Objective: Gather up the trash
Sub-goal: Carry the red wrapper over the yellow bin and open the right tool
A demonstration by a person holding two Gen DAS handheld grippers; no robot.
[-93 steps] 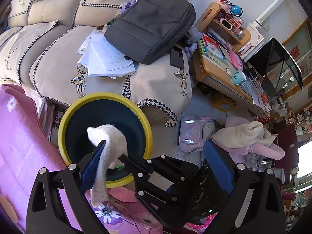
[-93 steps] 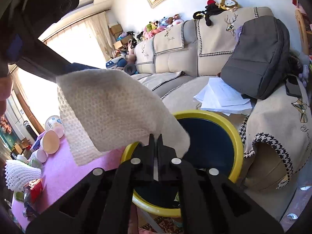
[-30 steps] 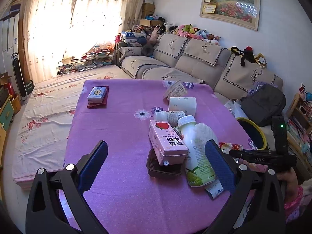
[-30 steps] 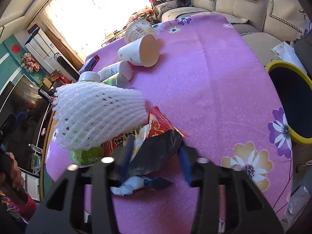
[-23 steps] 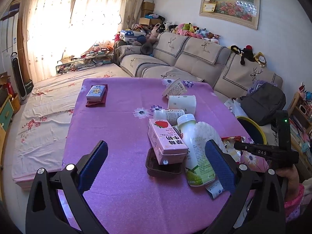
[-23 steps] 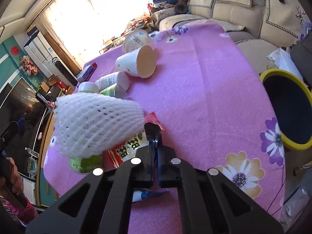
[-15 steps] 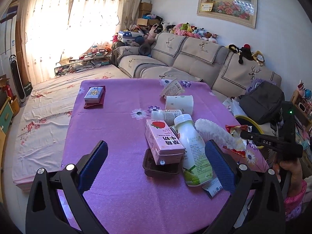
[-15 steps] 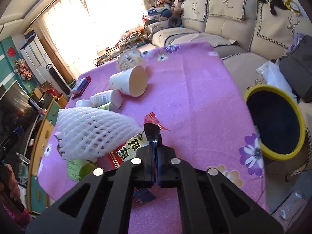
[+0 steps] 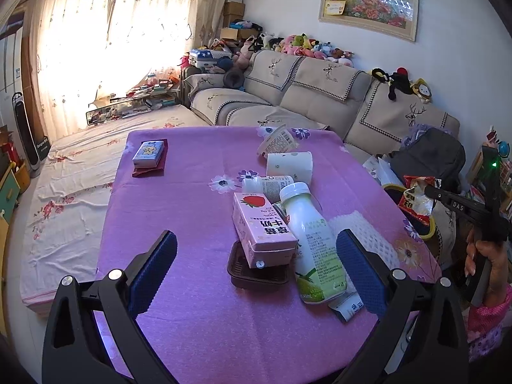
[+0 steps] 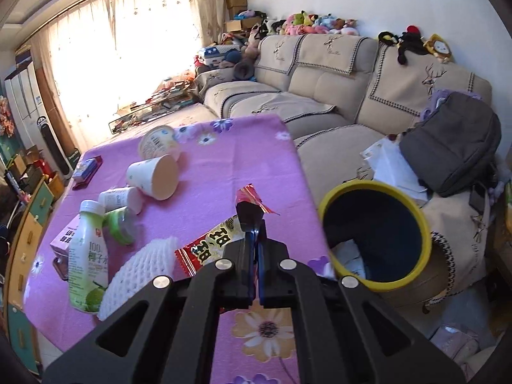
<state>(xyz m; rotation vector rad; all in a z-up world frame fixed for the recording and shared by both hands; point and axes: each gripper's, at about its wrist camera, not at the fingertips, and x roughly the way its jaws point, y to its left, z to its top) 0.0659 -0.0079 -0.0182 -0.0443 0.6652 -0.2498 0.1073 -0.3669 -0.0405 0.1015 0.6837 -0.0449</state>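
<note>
My right gripper (image 10: 254,240) is shut on a red snack wrapper (image 10: 211,241) and holds it in the air at the table's right edge, just left of the yellow-rimmed bin (image 10: 376,188). The wrapper also shows in the left wrist view (image 9: 416,201), over the bin (image 9: 392,188). My left gripper (image 9: 256,262) is open and empty above the near side of the purple table (image 9: 179,211). In front of it lie a pink milk carton (image 9: 260,224), a green-labelled bottle (image 9: 312,240), a white foam net (image 9: 364,233), a brown tray (image 9: 256,272) and paper cups (image 9: 289,164).
A beige sofa (image 9: 288,96) runs behind the table, with a grey backpack (image 10: 451,144) and papers (image 10: 390,163) on it beside the bin. A small blue box (image 9: 148,153) sits at the table's far left. A small label scrap (image 9: 348,307) lies by the bottle.
My right gripper shut on the red wrapper, lifted it off the table and carried it right toward the bin. The foam net dropped back onto the table. My left gripper stayed open.
</note>
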